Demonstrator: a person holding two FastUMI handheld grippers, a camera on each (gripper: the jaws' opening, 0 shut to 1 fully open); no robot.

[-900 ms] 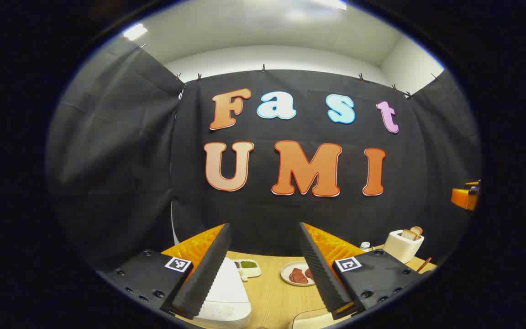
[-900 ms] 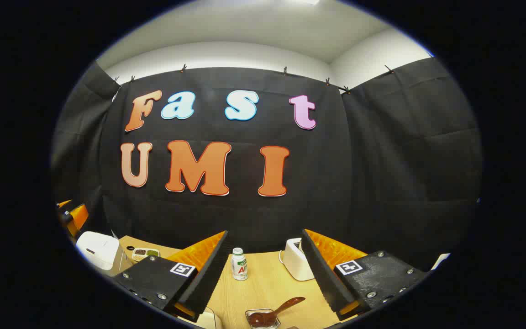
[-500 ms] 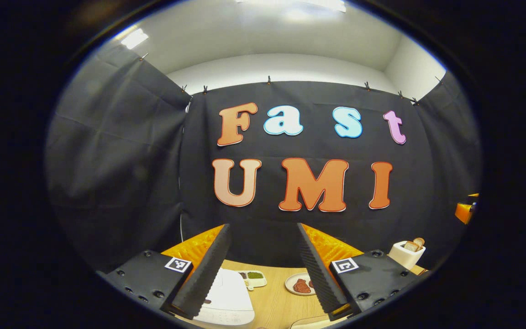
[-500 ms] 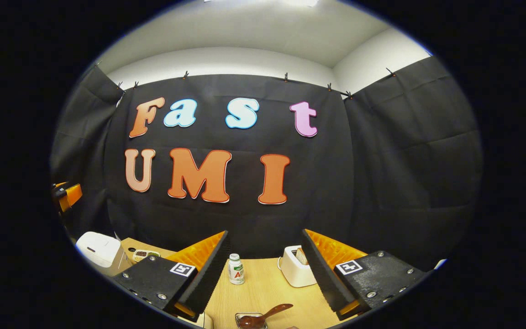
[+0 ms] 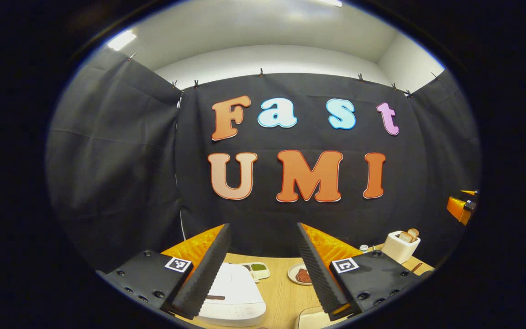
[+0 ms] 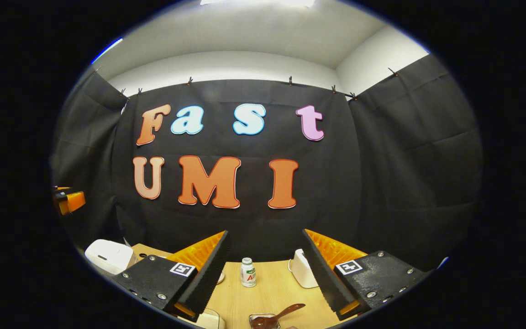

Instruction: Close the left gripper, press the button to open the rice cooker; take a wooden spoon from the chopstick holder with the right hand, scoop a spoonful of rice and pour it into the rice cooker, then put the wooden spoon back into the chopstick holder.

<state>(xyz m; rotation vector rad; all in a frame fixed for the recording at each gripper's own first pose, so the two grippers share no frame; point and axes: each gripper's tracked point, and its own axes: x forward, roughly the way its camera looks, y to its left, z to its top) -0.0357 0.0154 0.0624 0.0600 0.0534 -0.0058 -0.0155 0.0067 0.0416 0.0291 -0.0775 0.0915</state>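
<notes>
The white rice cooker (image 5: 233, 297), lid down, sits on the wooden table just beyond my left gripper (image 5: 262, 226), partly behind its left finger. That gripper is open and holds nothing. The rice cooker (image 6: 107, 257) also shows at the far left of the right gripper view. A dark wooden spoon (image 6: 283, 311) rests with its bowl in a small clear container (image 6: 263, 320) low in that view, between the fingers of my right gripper (image 6: 264, 231). The right gripper is open and empty, above and short of the spoon.
A toaster (image 5: 400, 246) with bread, a plate of red food (image 5: 302, 274) and a small divided dish (image 5: 256, 269) stand toward the back. A small bottle (image 6: 247, 272) and the toaster (image 6: 303, 274) stand beyond the spoon. A pale object (image 5: 311, 317) lies at the near edge.
Both views have shifted slightly. More of the rice cooker now shows between the left fingers. In the right gripper view the bottle and spoon drifted a little right. Both grippers stayed open.
</notes>
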